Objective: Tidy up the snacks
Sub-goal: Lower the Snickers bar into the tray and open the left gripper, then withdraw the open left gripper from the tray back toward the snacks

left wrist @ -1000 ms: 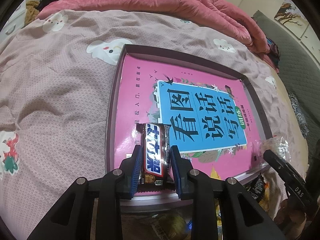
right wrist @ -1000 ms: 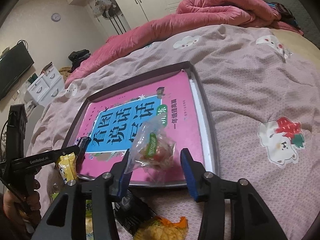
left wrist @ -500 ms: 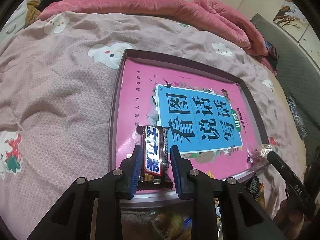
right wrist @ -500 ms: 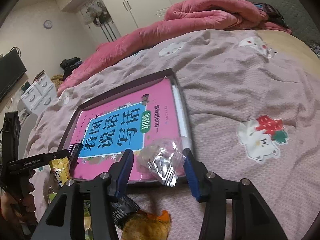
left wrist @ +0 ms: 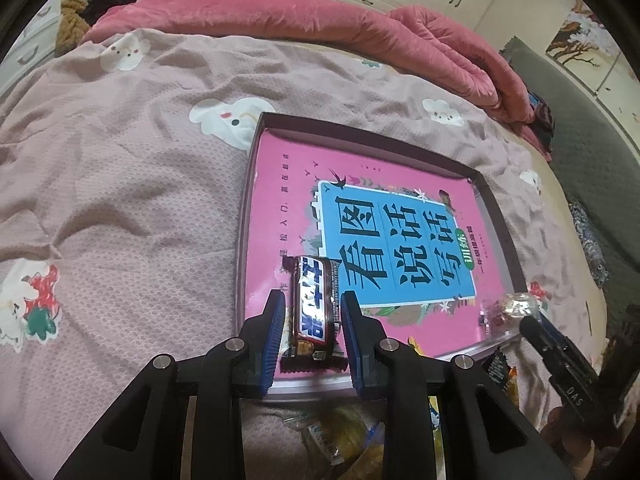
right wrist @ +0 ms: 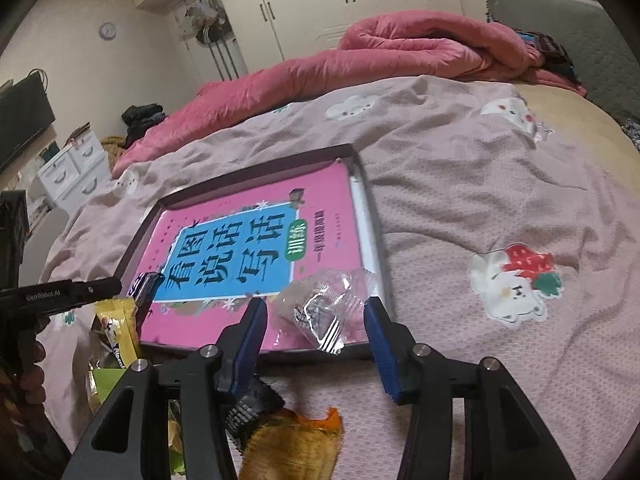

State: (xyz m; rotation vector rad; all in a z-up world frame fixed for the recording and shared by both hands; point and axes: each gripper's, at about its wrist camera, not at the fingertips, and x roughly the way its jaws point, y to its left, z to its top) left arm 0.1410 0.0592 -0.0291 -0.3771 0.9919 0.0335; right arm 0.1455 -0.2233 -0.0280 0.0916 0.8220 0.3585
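A shallow dark-rimmed tray [left wrist: 245, 216] lies on the bed with a pink and blue book [left wrist: 396, 248] in it. My left gripper [left wrist: 311, 312] has its jaws slightly apart around a Snickers bar [left wrist: 314, 304], which rests on the book at the tray's near left corner. My right gripper [right wrist: 316, 316] is open. A clear-wrapped snack [right wrist: 320, 312] lies between its fingers on the tray's [right wrist: 378, 240] near right corner. That snack shows in the left wrist view [left wrist: 516, 306], with the right gripper [left wrist: 560, 360] beside it.
Loose snack packets lie on the pink bedspread just before the tray: a yellow packet [right wrist: 118, 324], a dark packet [right wrist: 248, 404] and an orange one [right wrist: 296, 444]. A red duvet [left wrist: 320, 28] is heaped at the far side. The left gripper [right wrist: 72, 292] shows in the right wrist view.
My left jaws have parted slightly from the Snickers bar and the gripper has drawn back. My right gripper has let the clear-wrapped snack down onto the tray's near right corner and pulled back.
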